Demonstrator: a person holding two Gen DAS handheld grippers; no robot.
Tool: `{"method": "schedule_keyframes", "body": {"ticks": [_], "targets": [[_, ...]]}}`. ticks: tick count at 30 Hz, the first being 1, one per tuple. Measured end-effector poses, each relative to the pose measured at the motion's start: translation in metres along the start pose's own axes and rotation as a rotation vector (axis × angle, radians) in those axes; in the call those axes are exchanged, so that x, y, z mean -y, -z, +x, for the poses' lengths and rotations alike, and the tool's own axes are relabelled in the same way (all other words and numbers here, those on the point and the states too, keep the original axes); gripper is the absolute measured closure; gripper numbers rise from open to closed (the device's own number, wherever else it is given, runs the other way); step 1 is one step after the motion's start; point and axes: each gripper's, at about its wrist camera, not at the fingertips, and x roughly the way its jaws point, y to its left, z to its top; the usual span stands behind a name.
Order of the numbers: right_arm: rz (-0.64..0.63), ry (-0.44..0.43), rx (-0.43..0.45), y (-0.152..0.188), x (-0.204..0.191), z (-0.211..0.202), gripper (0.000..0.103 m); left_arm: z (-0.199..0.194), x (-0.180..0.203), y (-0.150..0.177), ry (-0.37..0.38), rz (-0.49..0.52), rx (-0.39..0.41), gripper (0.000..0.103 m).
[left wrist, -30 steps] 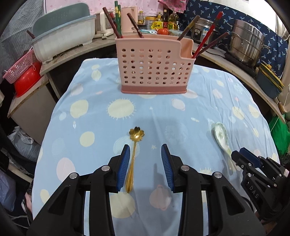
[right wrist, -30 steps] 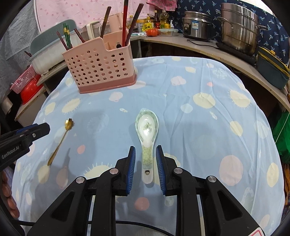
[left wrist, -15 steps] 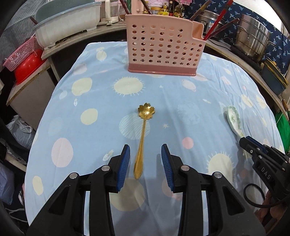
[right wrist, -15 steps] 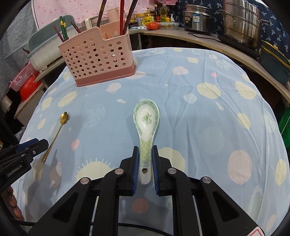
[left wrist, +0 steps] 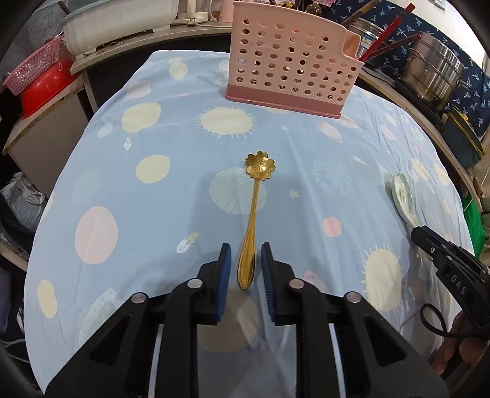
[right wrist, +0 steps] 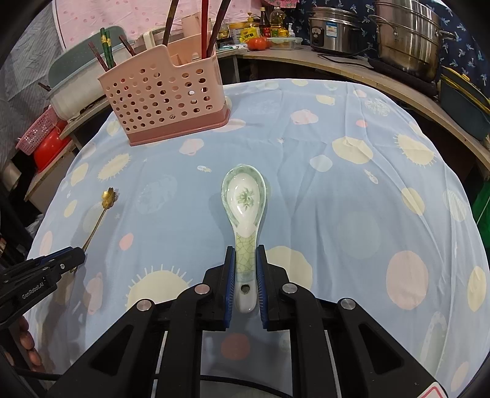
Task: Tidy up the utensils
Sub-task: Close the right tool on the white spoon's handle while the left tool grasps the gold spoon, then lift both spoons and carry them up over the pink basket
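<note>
A gold spoon (left wrist: pixel 255 196) with a flower-shaped bowl lies on the blue spotted tablecloth (left wrist: pixel 153 214). Its handle end sits between the blue pads of my left gripper (left wrist: pixel 245 254). The jaws are closing, with a narrow gap still showing on each side of the handle. A white and green ceramic spoon (right wrist: pixel 245 199) lies further right, bowl pointing away. My right gripper (right wrist: pixel 245 254) is shut on its crackled handle. The pink perforated utensil holder (right wrist: pixel 159 91) stands upright at the far side of the table, with chopsticks (right wrist: pixel 205 27) in it.
Behind the table runs a curved counter with steel pots (right wrist: pixel 407 36), a rice cooker (right wrist: pixel 333 27), bottles and a tomato. To the left are a white tub (left wrist: pixel 122 24), a pink basket (left wrist: pixel 33 67) and a red basin (left wrist: pixel 46 88). The cloth drops off at the table's edges.
The left gripper came down over the gold spoon's handle end and its jaws narrowed around it. The right gripper's jaws closed onto the ceramic spoon's handle.
</note>
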Motion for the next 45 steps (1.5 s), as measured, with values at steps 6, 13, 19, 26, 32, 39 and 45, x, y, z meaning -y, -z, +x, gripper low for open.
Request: {"method": "schedule_keyframes", "body": {"ticks": [6, 13, 19, 26, 32, 39, 45], "targets": [[0.0, 0.001, 0.0, 0.0, 0.0, -0.001, 0.091, 0.002, 0.002, 0.003, 0.014, 0.013, 0.001, 0.093], [0.004, -0.001, 0.006, 0.0, -0.001, -0.004, 0.091, -0.004, 0.003, 0.003, 0.027, 0.014, 0.014, 0.093], [0.009, -0.008, 0.016, -0.001, 0.001, -0.009, 0.091, -0.016, 0.006, 0.0, 0.034, 0.02, 0.042, 0.093], [0.018, -0.016, 0.032, -0.004, 0.003, -0.017, 0.091, -0.033, 0.003, -0.013, 0.047, 0.002, 0.085, 0.102], [0.028, -0.021, 0.033, -0.004, 0.004, -0.018, 0.091, -0.04, 0.001, -0.02, 0.044, 0.005, 0.11, 0.103], [0.029, -0.023, 0.037, -0.004, 0.005, -0.02, 0.091, -0.04, 0.003, -0.019, 0.049, 0.009, 0.1, 0.103], [0.044, -0.032, 0.058, -0.006, 0.009, -0.03, 0.091, -0.05, 0.008, -0.023, 0.055, 0.019, 0.118, 0.103]]}}
